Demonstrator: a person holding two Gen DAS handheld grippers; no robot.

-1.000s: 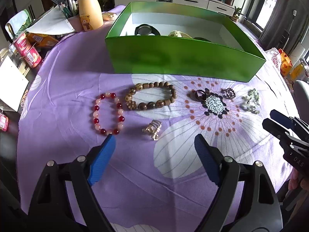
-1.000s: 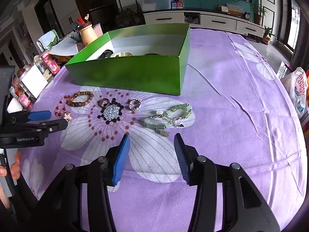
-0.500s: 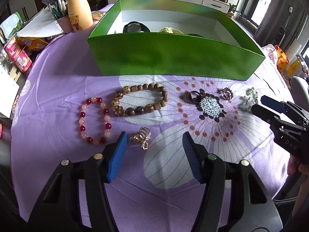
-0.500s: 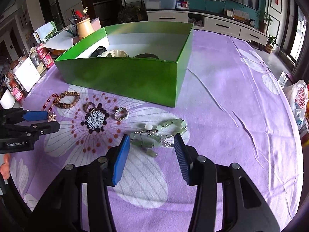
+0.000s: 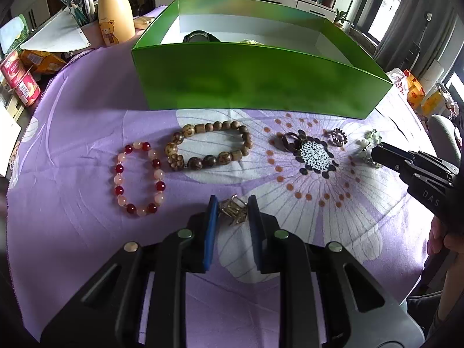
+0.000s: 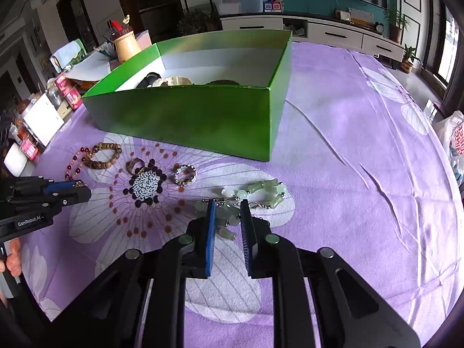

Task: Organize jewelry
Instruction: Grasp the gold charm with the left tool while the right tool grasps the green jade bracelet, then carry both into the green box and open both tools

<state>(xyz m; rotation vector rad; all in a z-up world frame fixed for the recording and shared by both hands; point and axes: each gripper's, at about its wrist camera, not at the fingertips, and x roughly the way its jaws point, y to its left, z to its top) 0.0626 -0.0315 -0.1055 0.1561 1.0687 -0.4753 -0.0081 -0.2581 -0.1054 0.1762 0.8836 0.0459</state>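
My left gripper [image 5: 230, 207] is shut on a small gold clip [image 5: 233, 210] lying on the purple cloth. A red and pink bead bracelet [image 5: 137, 178] and a brown wooden bead bracelet [image 5: 208, 148] lie just beyond it. A dark ring [image 5: 290, 140] and a silver ring [image 5: 337, 137] lie to the right. My right gripper [image 6: 227, 211] is shut on a pale green jade bracelet [image 6: 255, 192] on the cloth. The green box [image 6: 188, 116] stands behind, with a black watch [image 5: 200, 37] and other pieces inside.
A yellow bear bottle [image 5: 113, 18], red cans [image 5: 21, 82] and papers stand at the table's left edge. Plastic bags [image 6: 452, 136] lie off the right edge. The box wall [image 5: 255, 84] stands close behind the jewelry row.
Both grippers moved forward and down to the cloth and closed: the left around the gold clip, the right around the jade bracelet.
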